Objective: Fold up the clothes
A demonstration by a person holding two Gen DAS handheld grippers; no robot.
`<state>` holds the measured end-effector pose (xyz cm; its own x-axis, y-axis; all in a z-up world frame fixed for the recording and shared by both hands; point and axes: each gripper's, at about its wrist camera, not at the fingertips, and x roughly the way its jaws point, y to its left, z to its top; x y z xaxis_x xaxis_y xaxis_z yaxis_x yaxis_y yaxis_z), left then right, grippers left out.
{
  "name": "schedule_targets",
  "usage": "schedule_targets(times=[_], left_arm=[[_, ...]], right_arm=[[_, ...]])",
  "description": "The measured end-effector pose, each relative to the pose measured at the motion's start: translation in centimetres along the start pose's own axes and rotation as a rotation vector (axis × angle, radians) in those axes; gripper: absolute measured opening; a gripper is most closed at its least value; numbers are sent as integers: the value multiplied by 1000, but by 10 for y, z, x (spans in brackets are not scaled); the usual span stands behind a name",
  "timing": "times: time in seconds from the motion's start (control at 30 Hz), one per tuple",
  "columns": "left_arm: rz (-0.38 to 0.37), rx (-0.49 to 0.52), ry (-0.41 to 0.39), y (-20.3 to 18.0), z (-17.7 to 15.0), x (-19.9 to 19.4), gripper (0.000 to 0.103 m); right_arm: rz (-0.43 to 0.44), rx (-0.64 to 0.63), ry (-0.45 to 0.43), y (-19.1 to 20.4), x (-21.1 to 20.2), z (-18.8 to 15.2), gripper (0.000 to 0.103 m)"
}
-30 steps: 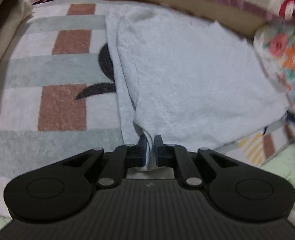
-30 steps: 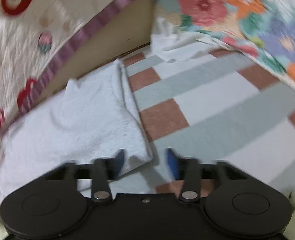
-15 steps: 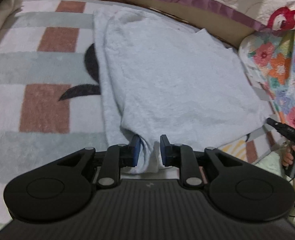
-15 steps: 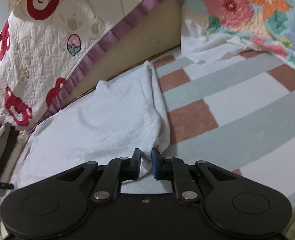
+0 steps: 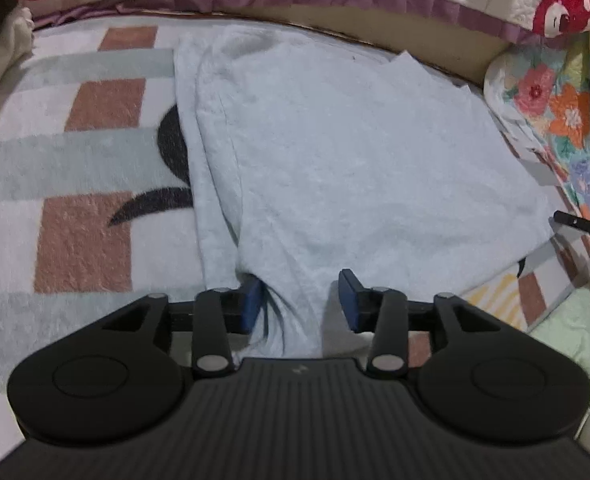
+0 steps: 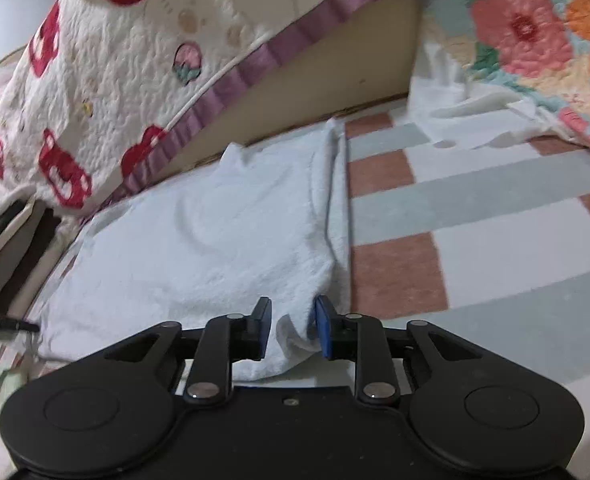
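Note:
A pale blue towel-like garment (image 5: 335, 152) lies folded flat on a checked rug (image 5: 83, 236). My left gripper (image 5: 301, 304) is open, with a near corner of the garment lying loose between its blue pads. In the right wrist view the same garment (image 6: 215, 240) lies flat, and my right gripper (image 6: 293, 326) is open with another near corner bunched between its pads. The tip of the other gripper (image 5: 583, 226) shows at the right edge of the left wrist view.
A white quilt with red bears and a purple border (image 6: 135, 60) hangs over a beige bed base (image 6: 327, 72) behind the garment. A floral quilt (image 6: 535, 28) lies at the right. A white cloth (image 6: 467, 112) lies under the floral quilt.
Both grippers have opened and let go of the garment's near corners. The garment now lies flat on the rug.

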<state>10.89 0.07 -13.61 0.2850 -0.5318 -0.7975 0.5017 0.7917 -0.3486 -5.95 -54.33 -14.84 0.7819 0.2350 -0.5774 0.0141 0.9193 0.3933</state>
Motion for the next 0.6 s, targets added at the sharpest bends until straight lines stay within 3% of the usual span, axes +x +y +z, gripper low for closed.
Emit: schedule_targets(times=[0.17, 0.37, 0.43, 0.47, 0.5, 0.53, 0.57, 0.6], left_arm=[[-25, 45, -17, -8, -2, -1, 25], [-23, 73, 49, -11, 5, 4, 28], [-21, 78, 79, -11, 8, 6, 34], [-19, 81, 94, -11, 9, 7, 36], [-18, 83, 108, -11, 10, 9, 32], [-17, 86, 123, -11, 12, 10, 25], [-16, 89, 138, -11, 13, 11, 5], [-7, 79, 143, -11, 13, 9, 5]], right_arm=[[34, -118, 45, 25, -1, 0, 28], [-39, -59, 96, 5, 15, 3, 30], [5, 3, 116, -6, 21, 2, 31], [69, 69, 117, -16, 23, 1, 30], [150, 157, 129, -29, 26, 2, 12], [198, 232, 137, -42, 29, 2, 5], [214, 276, 129, -51, 28, 4, 5], [232, 305, 107, -58, 23, 8, 5]])
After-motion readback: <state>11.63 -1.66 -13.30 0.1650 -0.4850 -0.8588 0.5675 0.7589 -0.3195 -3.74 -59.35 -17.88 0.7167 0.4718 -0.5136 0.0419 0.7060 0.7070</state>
